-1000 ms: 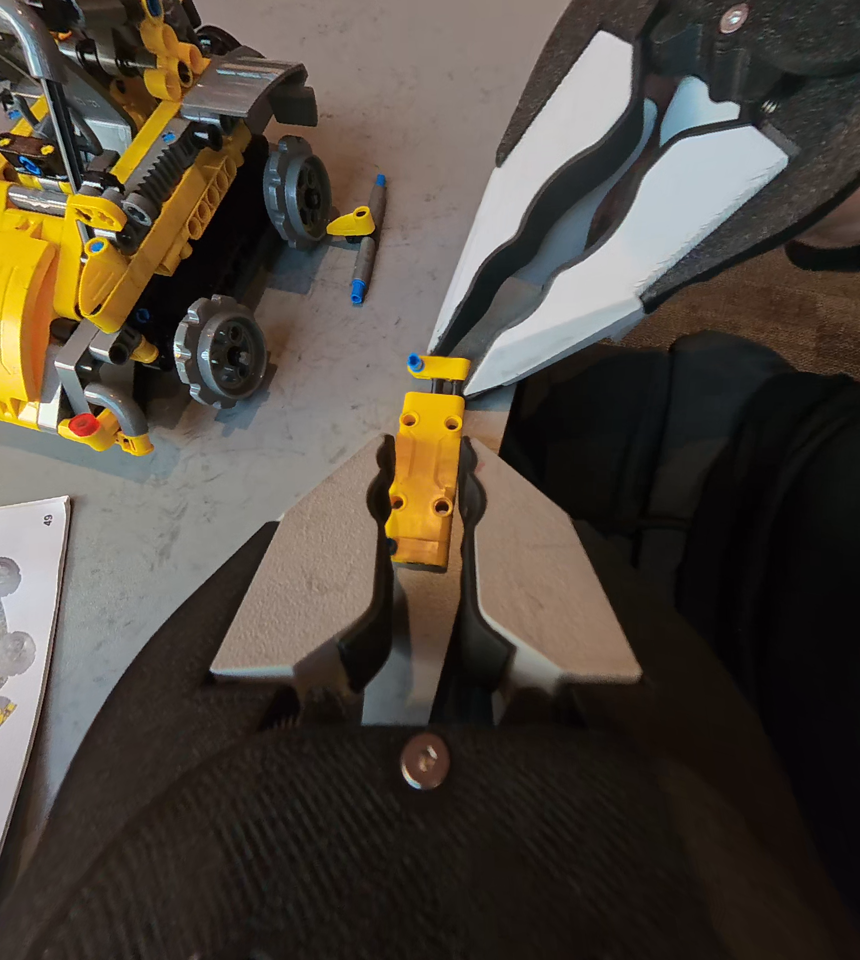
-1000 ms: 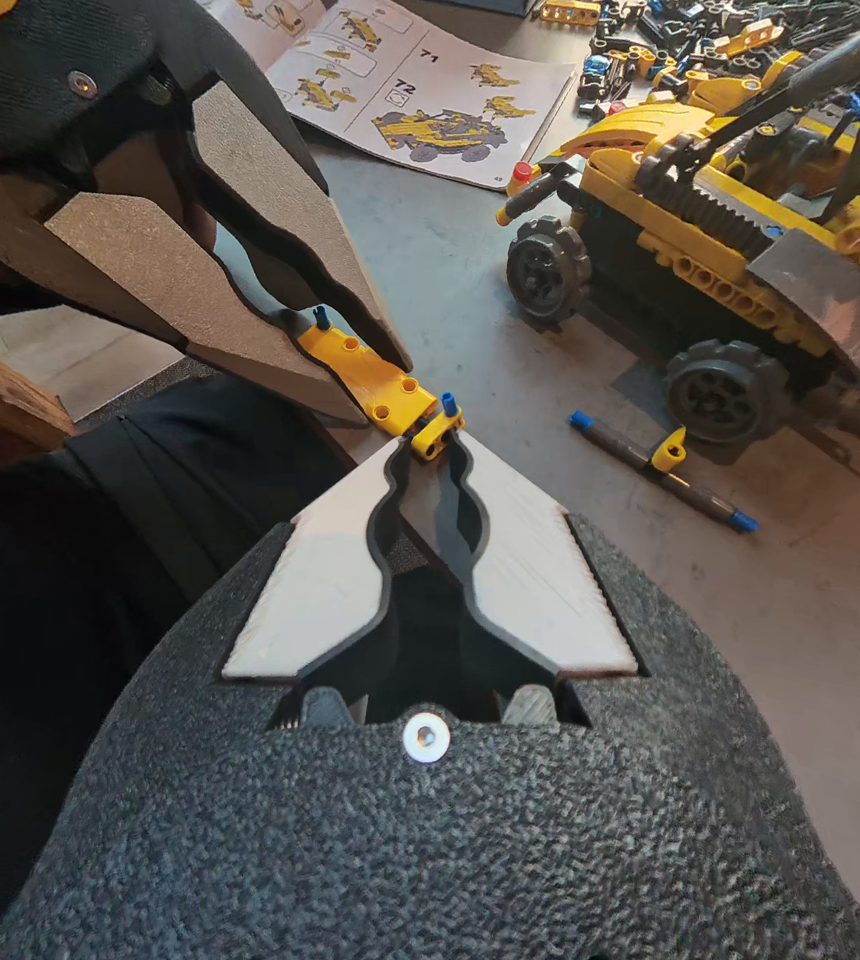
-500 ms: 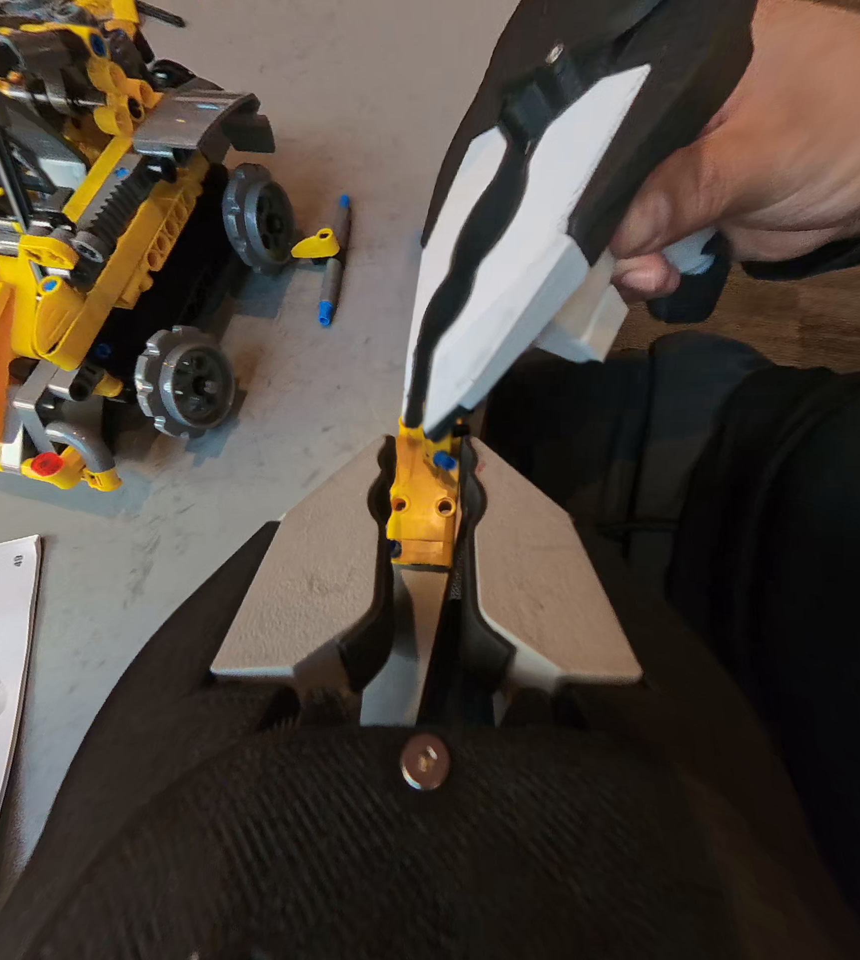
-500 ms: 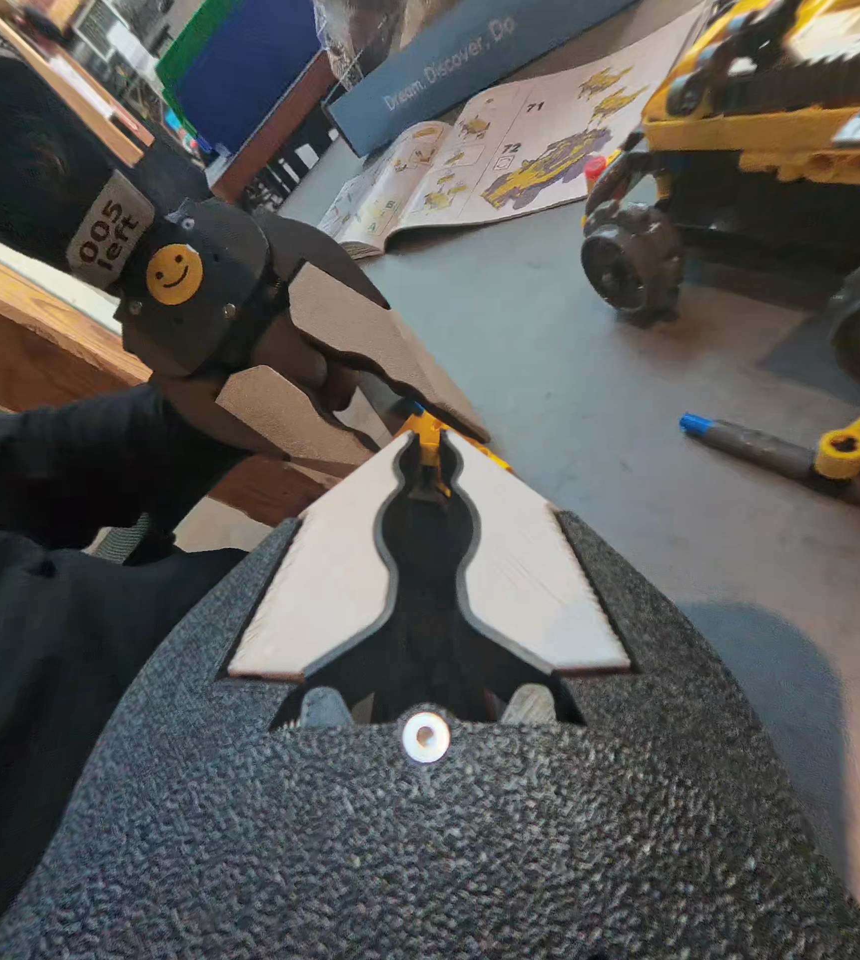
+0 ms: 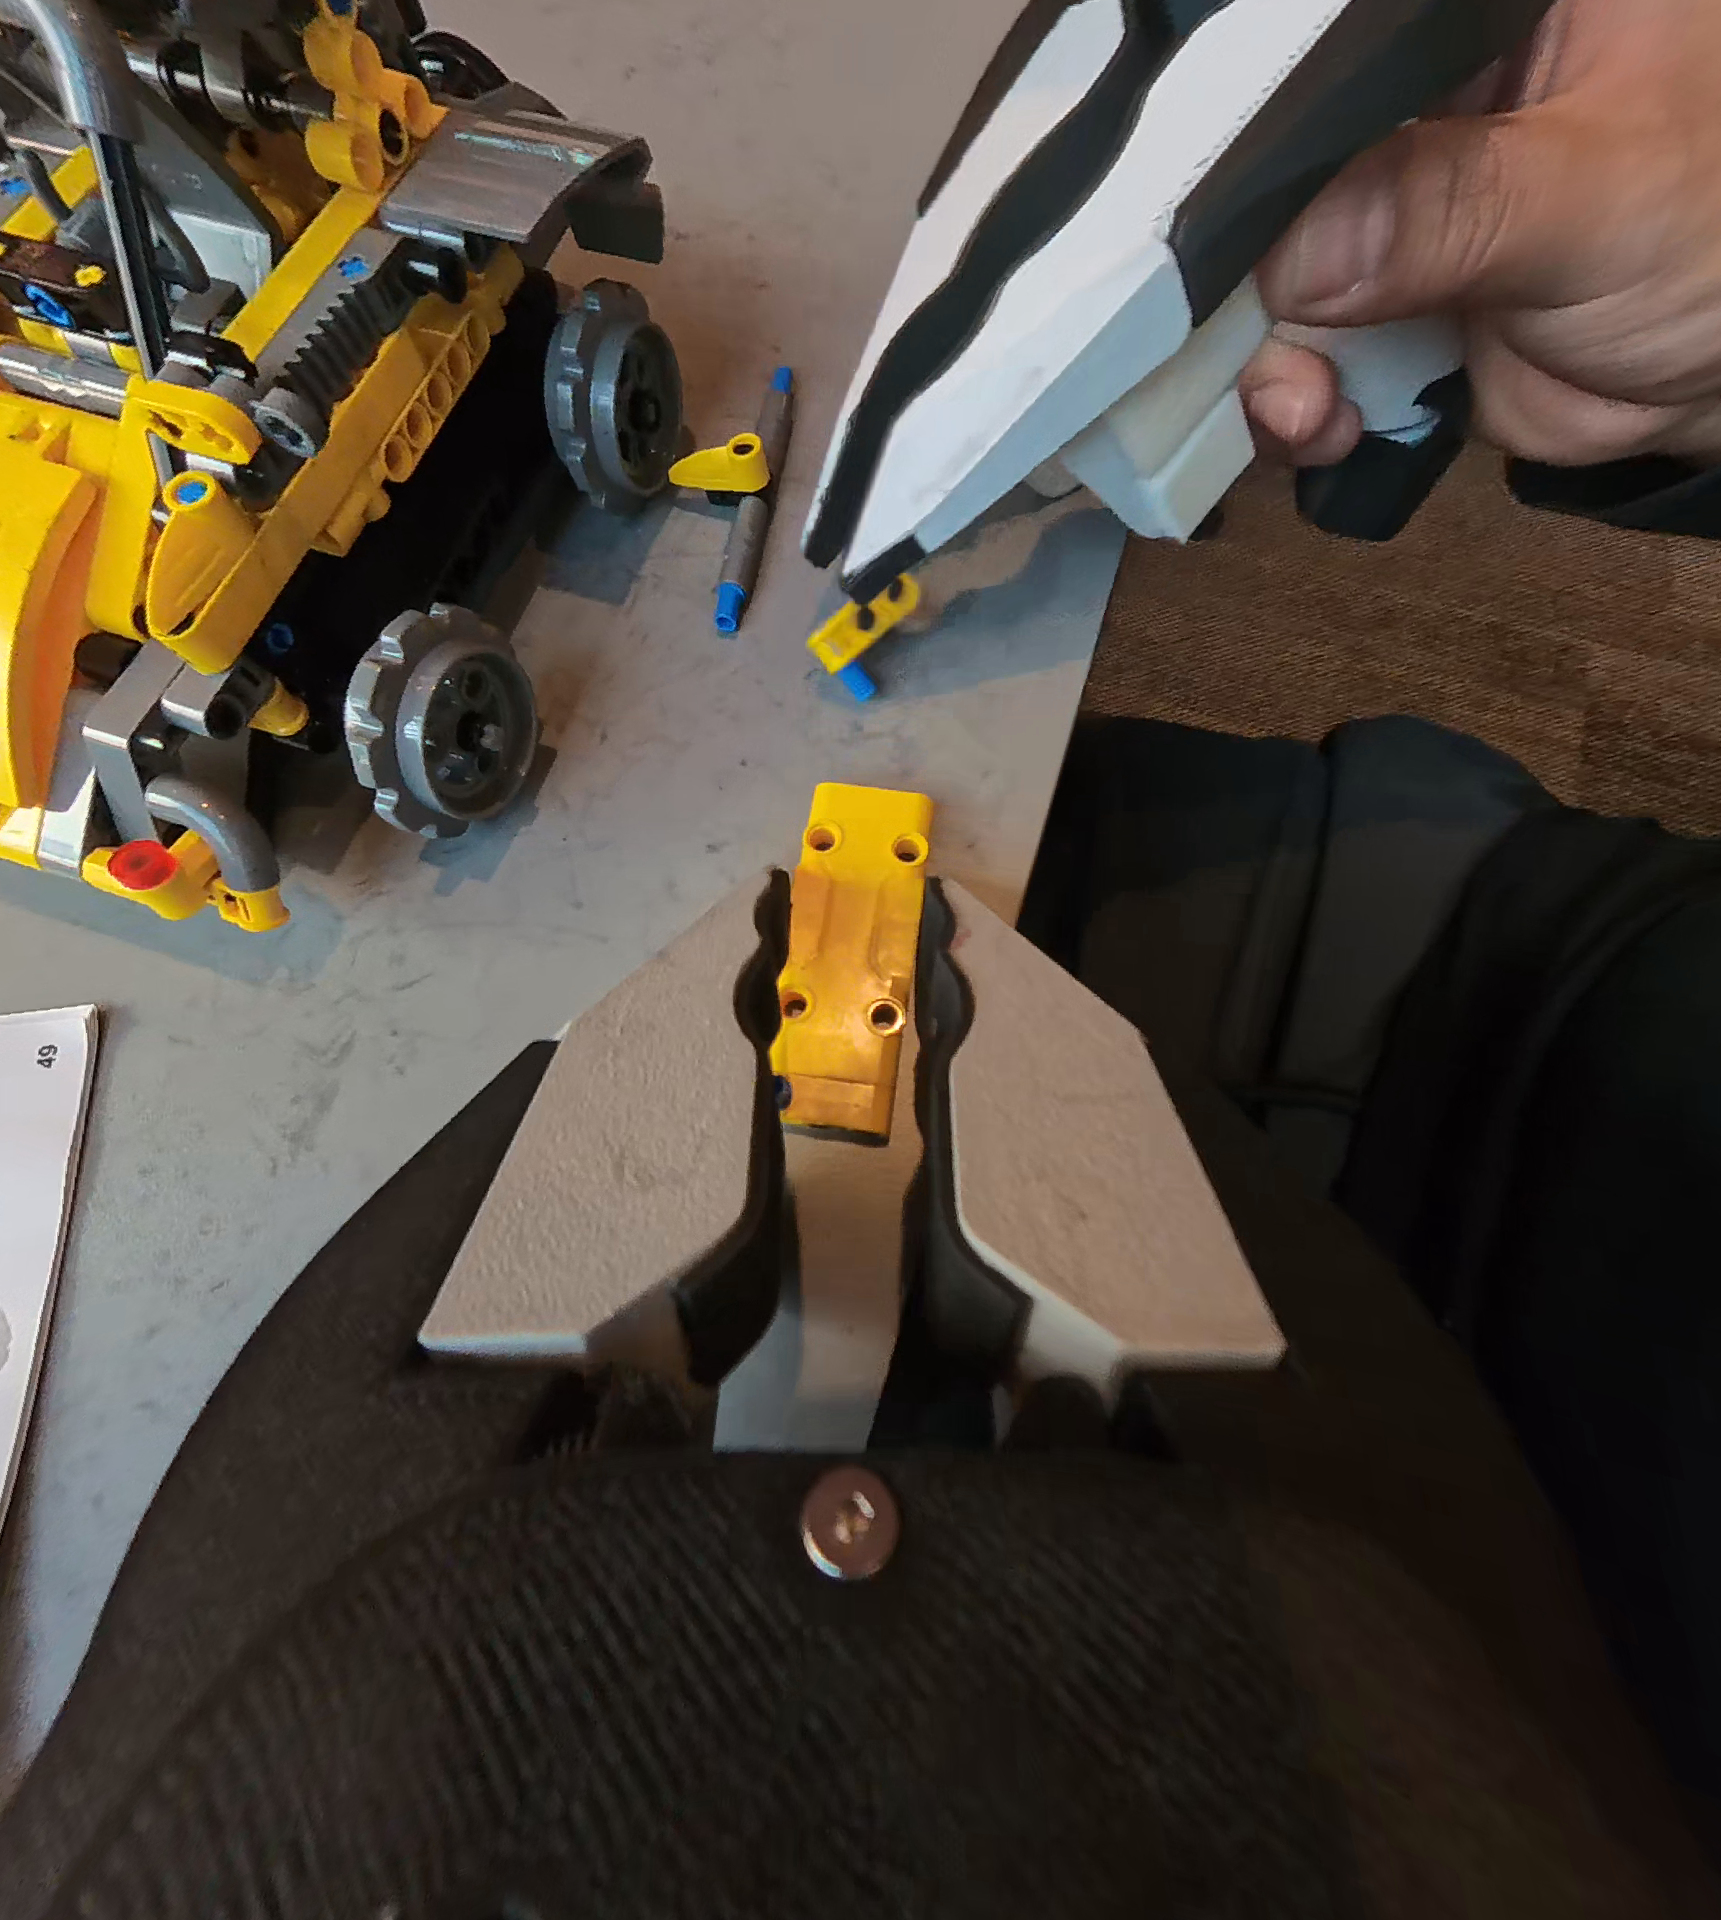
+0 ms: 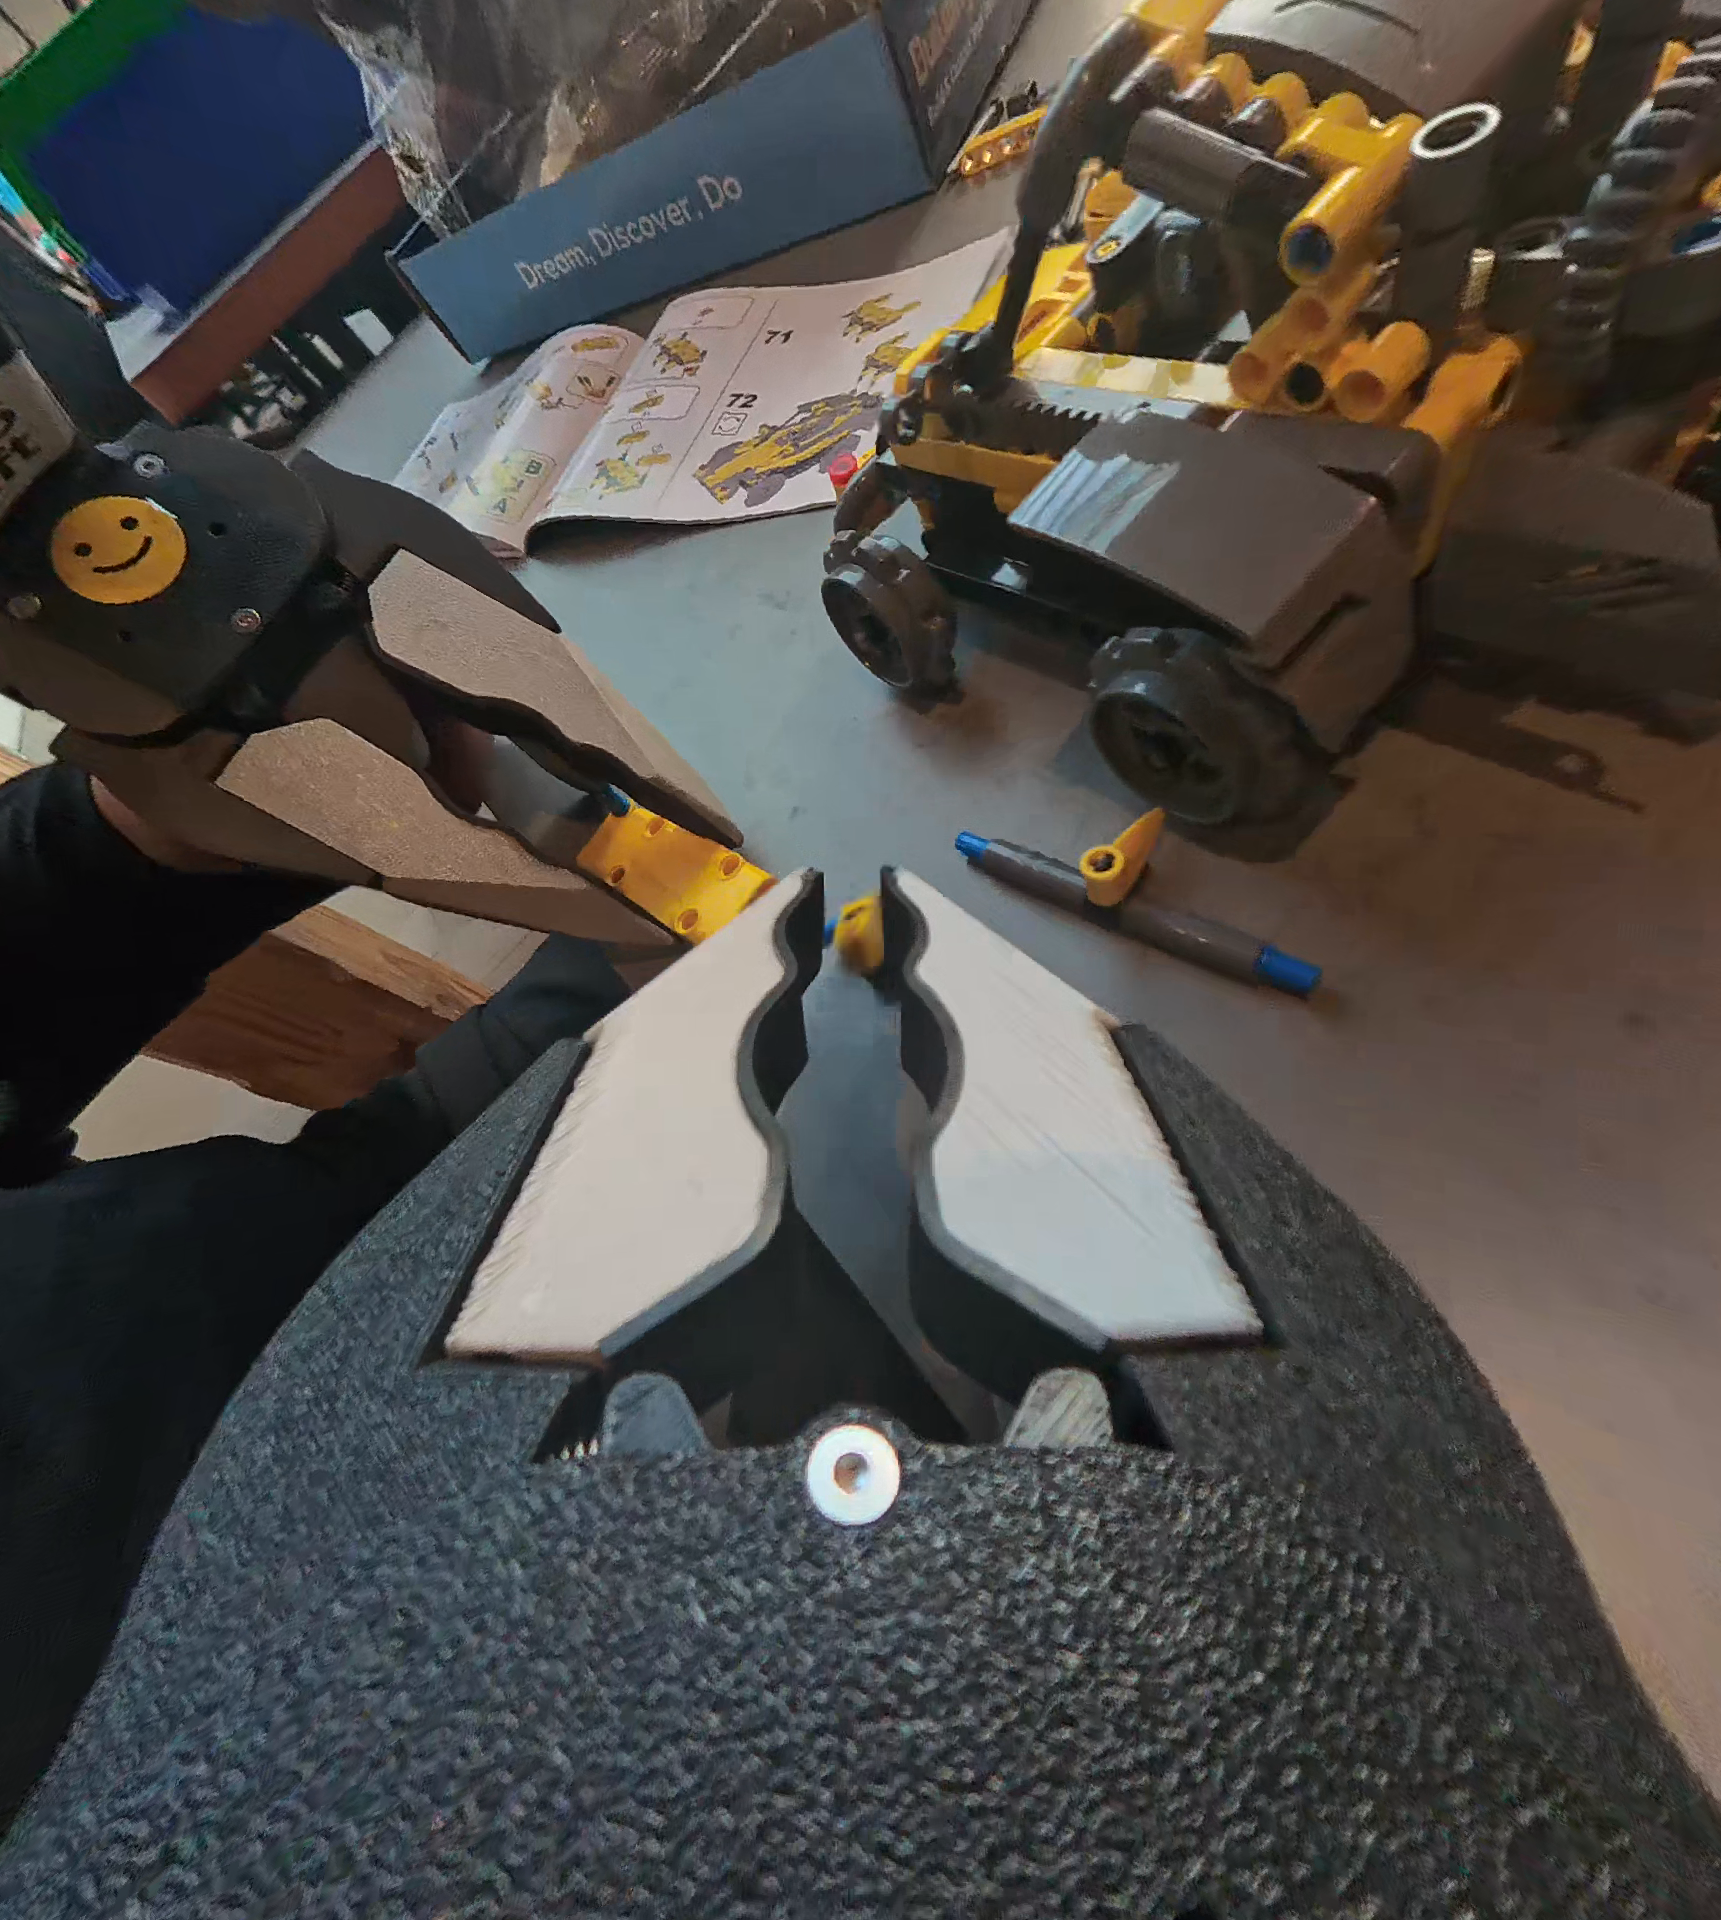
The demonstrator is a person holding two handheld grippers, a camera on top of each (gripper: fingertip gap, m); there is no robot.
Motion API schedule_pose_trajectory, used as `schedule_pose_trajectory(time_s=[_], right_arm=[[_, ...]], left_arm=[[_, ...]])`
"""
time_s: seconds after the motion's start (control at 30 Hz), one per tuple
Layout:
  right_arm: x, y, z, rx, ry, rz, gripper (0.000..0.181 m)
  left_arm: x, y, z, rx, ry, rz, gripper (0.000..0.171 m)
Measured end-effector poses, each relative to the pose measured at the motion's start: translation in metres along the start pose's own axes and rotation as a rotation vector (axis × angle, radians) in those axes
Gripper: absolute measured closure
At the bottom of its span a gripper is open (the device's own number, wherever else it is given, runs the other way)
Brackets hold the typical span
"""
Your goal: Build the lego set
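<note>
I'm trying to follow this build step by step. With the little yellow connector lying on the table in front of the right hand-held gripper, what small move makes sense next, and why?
Probably close the right hand-held gripper on the small yellow connector. Its fingers stand apart around the piece, which lies loose on the grey table, while the left hand-held gripper is clamped on the yellow panel, some way off.
</note>
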State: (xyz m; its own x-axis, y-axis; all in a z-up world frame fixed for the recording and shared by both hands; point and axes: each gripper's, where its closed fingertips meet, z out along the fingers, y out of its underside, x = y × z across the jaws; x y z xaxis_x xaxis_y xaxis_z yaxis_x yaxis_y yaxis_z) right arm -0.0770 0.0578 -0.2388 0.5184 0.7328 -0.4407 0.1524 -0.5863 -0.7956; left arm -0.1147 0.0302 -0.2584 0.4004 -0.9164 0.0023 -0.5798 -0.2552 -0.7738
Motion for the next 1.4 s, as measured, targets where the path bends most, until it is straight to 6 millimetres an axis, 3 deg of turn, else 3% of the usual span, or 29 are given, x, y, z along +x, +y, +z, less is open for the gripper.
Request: schedule_pose_trajectory(time_s=[0.27, 0.4, 0.53, 0.67, 0.8, 0.9, 1.0, 1.2, 1.33, 1.4], right_arm=[[0.006, -0.002, -0.013, -0.026, 0.043, -0.044, 0.164], [-0.010, 0.002, -0.022, -0.112, 0.003, -0.256, 0.162], [-0.001, 0.012, -0.027, -0.218, 0.126, -0.516, 0.160], [-0.002, 0.020, -0.018, -0.259, 0.126, -0.572, 0.153], [0.000, 0.027, -0.004, -0.273, 0.108, -0.569, 0.158], [0.002, 0.025, -0.002, -0.263, 0.111, -0.511, 0.161], [-0.004, 0.020, -0.001, -0.217, 0.045, -0.343, 0.162], [-0.048, -0.003, -0.010, -0.071, -0.386, 0.168, 0.162], [-0.061, -0.006, -0.012, -0.048, -0.510, 0.281, 0.163], [-0.073, -0.012, -0.015, -0.028, -0.606, 0.347, 0.163]], left_arm=[[-0.004, 0.002, -0.002, -0.012, -0.019, -0.003, 0.145], [-0.004, 0.002, -0.002, -0.010, -0.014, -0.012, 0.144], [-0.004, 0.003, -0.002, -0.008, -0.012, -0.011, 0.144], [-0.002, 0.003, -0.002, -0.012, -0.006, 0.001, 0.144], [-0.003, 0.004, -0.005, -0.030, -0.015, 0.031, 0.140], [-0.008, 0.002, -0.009, -0.039, -0.062, 0.086, 0.140], [-0.007, -0.008, -0.015, -0.021, -0.117, 0.183, 0.142], [0.009, -0.035, -0.019, 0.053, -0.274, 0.462, 0.141], [0.017, -0.049, -0.025, 0.107, -0.323, 0.519, 0.129], [0.021, -0.053, -0.026, 0.135, -0.323, 0.527, 0.133]])
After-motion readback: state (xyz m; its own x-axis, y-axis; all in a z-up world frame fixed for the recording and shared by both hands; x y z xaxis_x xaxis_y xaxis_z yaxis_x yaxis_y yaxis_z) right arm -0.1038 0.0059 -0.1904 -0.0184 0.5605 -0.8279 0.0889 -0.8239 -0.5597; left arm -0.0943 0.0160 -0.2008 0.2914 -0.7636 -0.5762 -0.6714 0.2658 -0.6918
